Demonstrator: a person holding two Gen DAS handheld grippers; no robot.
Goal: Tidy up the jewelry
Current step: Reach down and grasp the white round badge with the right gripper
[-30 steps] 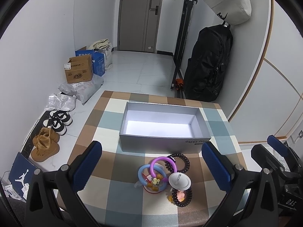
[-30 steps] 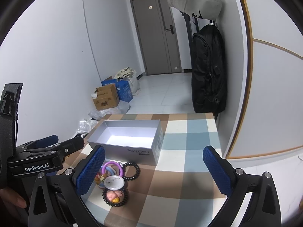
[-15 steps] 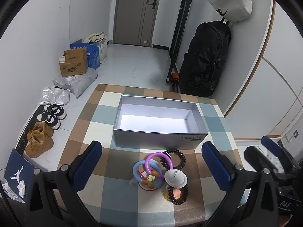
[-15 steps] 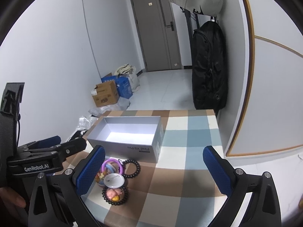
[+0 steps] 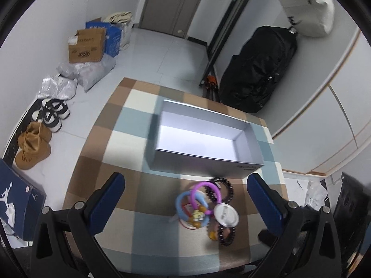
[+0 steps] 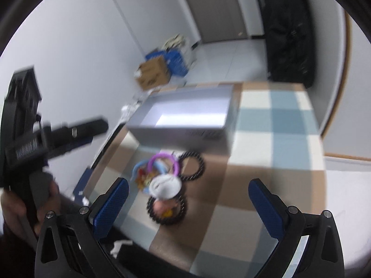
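Both hand-held grippers, left gripper (image 5: 185, 205) and right gripper (image 6: 189, 205), hover spread and empty above a tangled pile of colourful rings and black beaded bracelets (image 5: 206, 207). Nothing yet lies in the open grey cardboard box (image 5: 204, 139) on the checked tablecloth (image 5: 120, 143); judging by this, sorting has barely begun.

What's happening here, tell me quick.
A person holds two grippers over a checked table. Both the left gripper and the right gripper are open and hold nothing. A pile of jewelry lies on the table in front of an open grey box, which looks empty. Nothing has been sorted yet.
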